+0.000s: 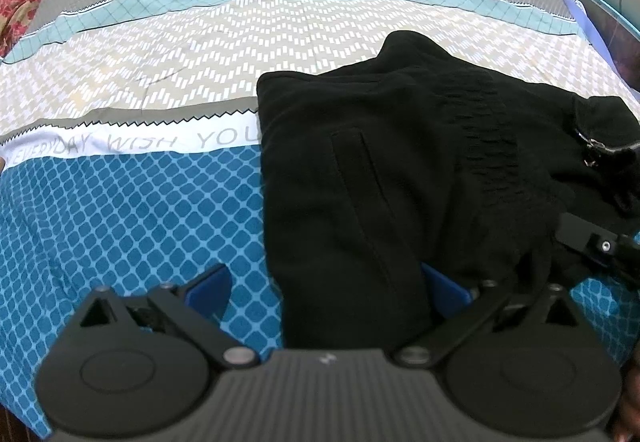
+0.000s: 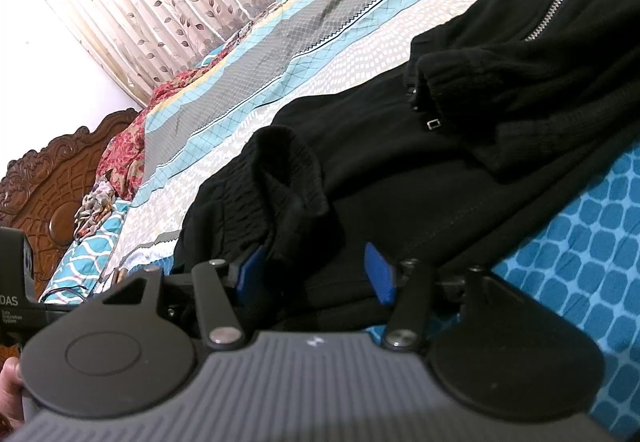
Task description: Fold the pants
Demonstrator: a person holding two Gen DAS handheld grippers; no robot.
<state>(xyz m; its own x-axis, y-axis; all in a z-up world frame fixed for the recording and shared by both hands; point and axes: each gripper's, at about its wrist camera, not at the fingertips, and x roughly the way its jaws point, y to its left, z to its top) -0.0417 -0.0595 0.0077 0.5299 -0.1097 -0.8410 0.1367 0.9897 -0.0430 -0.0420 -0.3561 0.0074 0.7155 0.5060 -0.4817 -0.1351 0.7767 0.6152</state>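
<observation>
Black pants lie folded in a stack on the patterned bedspread. Their near edge runs between the blue fingers of my left gripper, which is wide open around the fabric. In the right wrist view the pants show a ribbed cuff and a zipper on top. My right gripper is open, its blue fingers on either side of the pants' near folded edge. The right gripper also shows at the right edge of the left wrist view.
The bedspread has blue, white, grey and teal bands. A carved wooden headboard and red floral pillows stand at the bed's end. A leaf-print curtain hangs behind. The bed's right edge is close.
</observation>
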